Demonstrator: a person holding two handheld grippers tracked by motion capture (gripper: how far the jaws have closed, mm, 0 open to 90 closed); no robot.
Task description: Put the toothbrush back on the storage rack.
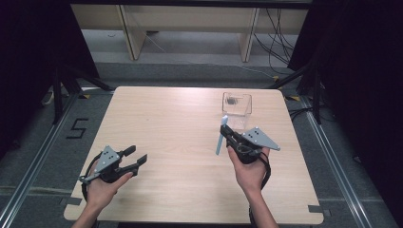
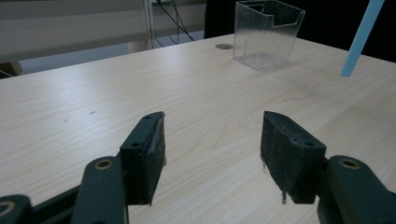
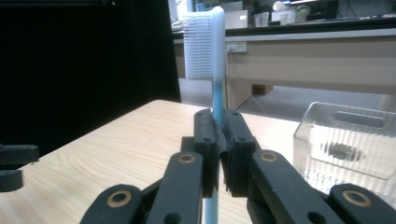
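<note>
My right gripper (image 1: 228,132) is shut on a light blue toothbrush (image 1: 220,136), held off the table. In the right gripper view the toothbrush (image 3: 215,56) stands upright between the jaws, its white bristle head facing left at the top. The gripper (image 3: 218,140) clamps its handle. A clear ribbed plastic box (image 1: 236,105) stands on the table just beyond the right gripper; it appears as the box (image 3: 350,149) at the right and as the box (image 2: 266,32) at the far side. My left gripper (image 1: 138,156) rests low at the table's near left, open and empty, as the left gripper (image 2: 212,149) shows.
The light wood table (image 1: 176,128) has a small round hole (image 2: 224,46) near the box. A wooden bench (image 1: 190,23) stands beyond the table's far edge, with cables (image 1: 278,42) on the floor. Black curtains hang at both sides.
</note>
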